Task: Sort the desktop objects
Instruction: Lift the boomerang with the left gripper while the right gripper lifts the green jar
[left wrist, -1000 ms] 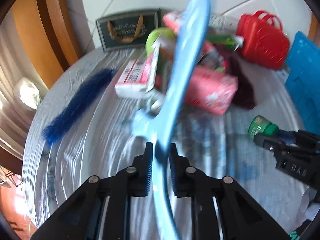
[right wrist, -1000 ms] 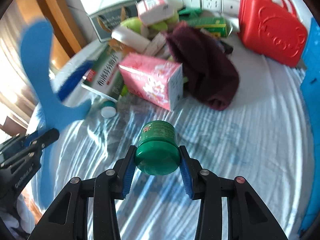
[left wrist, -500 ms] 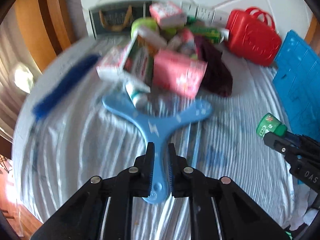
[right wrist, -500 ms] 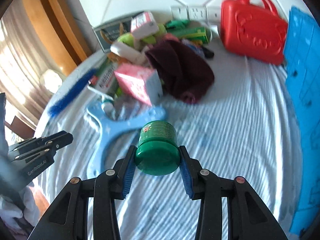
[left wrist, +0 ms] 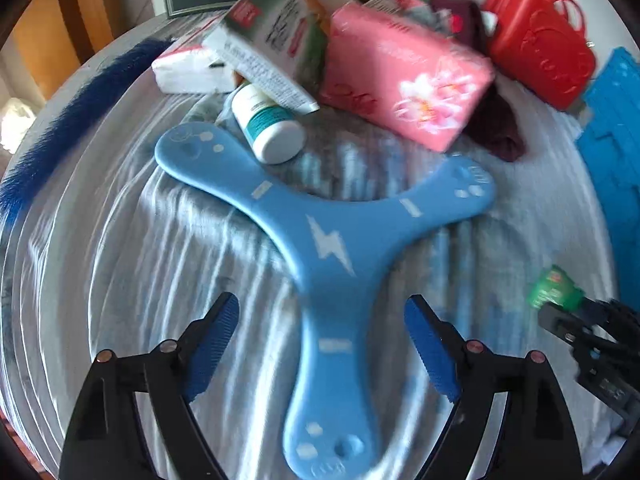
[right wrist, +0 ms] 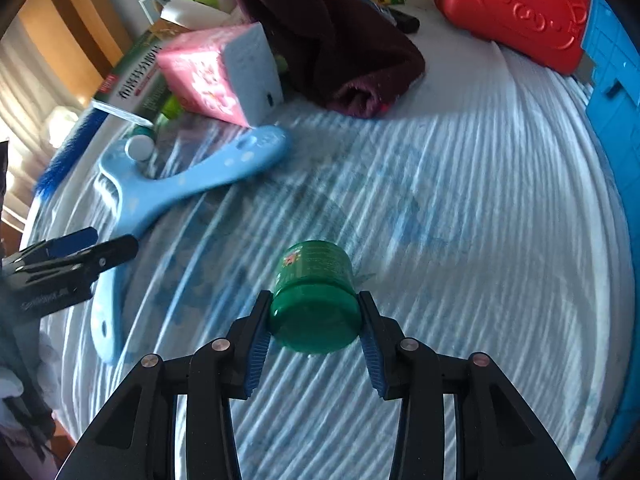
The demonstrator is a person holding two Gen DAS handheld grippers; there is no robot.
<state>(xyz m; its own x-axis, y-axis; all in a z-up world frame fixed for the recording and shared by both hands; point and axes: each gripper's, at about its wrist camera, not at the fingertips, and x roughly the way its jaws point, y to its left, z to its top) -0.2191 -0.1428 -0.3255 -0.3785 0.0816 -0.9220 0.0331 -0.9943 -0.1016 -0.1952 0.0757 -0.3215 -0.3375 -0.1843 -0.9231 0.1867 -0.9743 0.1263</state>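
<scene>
A light blue three-armed boomerang (left wrist: 328,240) lies flat on the striped cloth, one arm running back between my left gripper's jaws. My left gripper (left wrist: 320,308) is opening, and its blue pads (left wrist: 216,340) stand well clear of the boomerang on both sides. In the right wrist view the boomerang (right wrist: 192,184) lies at left, with the left gripper (right wrist: 80,252) over its near arm. My right gripper (right wrist: 314,300) is shut on a small green jar (right wrist: 316,264), held by its lid just above the cloth. The left wrist view shows that jar (left wrist: 554,290) at far right.
A pile stands at the back: a pink tissue pack (left wrist: 404,80), a white bottle with a teal label (left wrist: 268,128), a green-and-white box (left wrist: 272,36), a maroon cloth (right wrist: 344,52). A red case (right wrist: 512,12) and a blue panel (right wrist: 616,92) line the right. A dark blue brush (left wrist: 72,120) lies left.
The left gripper swung the boomerang down from upright to flat on the cloth, then let go and spread its jaws. Both grippers sank toward the table. The right keeps the jar.
</scene>
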